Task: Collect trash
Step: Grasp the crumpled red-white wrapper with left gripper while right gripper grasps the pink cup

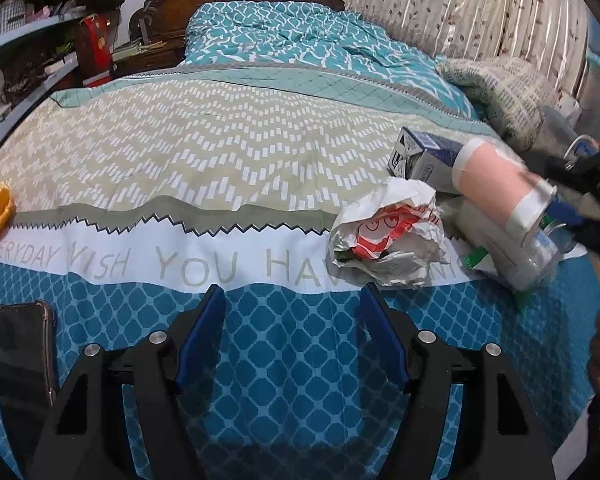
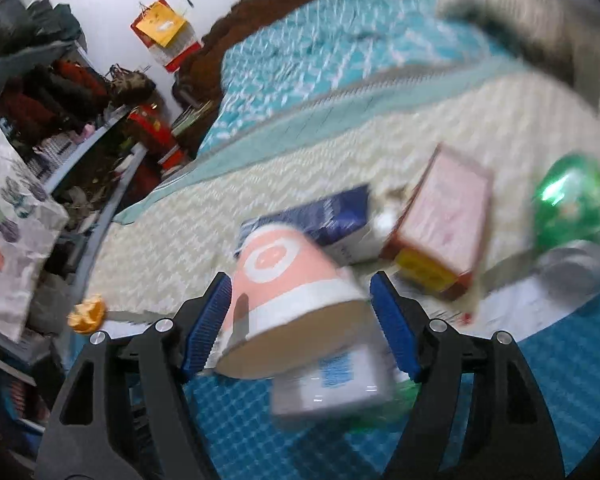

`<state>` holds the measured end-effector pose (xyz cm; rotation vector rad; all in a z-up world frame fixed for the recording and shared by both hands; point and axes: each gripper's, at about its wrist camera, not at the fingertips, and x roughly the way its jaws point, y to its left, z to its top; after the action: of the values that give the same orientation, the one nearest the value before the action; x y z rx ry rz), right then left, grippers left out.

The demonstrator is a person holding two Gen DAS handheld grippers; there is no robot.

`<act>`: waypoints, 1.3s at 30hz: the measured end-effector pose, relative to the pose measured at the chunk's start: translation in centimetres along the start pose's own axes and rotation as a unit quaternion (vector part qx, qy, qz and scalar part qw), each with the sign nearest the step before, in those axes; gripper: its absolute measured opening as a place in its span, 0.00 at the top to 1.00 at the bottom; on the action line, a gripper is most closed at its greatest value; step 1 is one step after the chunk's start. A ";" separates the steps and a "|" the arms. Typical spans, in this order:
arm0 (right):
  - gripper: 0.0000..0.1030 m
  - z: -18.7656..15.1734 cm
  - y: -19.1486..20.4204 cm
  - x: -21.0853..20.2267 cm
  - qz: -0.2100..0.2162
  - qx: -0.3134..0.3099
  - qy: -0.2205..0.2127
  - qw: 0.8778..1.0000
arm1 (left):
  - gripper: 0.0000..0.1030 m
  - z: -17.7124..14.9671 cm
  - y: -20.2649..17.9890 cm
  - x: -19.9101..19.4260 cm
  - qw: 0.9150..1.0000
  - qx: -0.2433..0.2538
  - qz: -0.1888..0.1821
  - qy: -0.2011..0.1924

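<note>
My right gripper (image 2: pixel 300 320) pinches the pink cup (image 2: pixel 288 280) by its rim for removal; my left gripper (image 1: pixel 292 332) waits open near the crumpled wrapper (image 1: pixel 388 236).

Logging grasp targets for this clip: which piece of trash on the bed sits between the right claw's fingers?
The pink paper cup with white bands, lying on its side. The blue carton and red box lie beyond the right claw.

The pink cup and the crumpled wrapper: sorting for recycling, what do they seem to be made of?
The pink cup looks like matte paper: stiff printed wall, white rolled rim. The crumpled wrapper looks like thin paper, perhaps waxed or plastic-coated: it holds sharp creases, with red print.
</note>
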<state>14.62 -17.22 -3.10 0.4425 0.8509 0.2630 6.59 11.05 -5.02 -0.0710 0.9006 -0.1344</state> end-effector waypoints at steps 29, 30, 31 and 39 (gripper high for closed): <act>0.39 -11.1 1.2 -3.2 0.045 -0.085 0.055 0.994 | 0.46 3.6 -4.1 2.7 0.999 0.033 -0.026 0.029; 0.32 -11.2 0.9 -3.0 0.050 -0.078 0.061 0.994 | 0.51 3.4 -3.8 2.5 0.999 0.029 -0.032 0.024; 0.30 -11.3 0.8 -3.0 0.055 -0.076 0.064 0.994 | 0.54 3.3 -3.6 2.2 0.999 0.030 -0.039 0.021; 0.31 -11.1 -1.6 -1.4 0.141 -0.006 0.092 0.986 | 0.64 0.7 -2.5 -0.3 0.998 0.039 -0.050 0.024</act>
<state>5.25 -16.12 -9.34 0.5338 0.9668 0.5774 6.79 8.61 -4.06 -0.0408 0.9391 -0.2653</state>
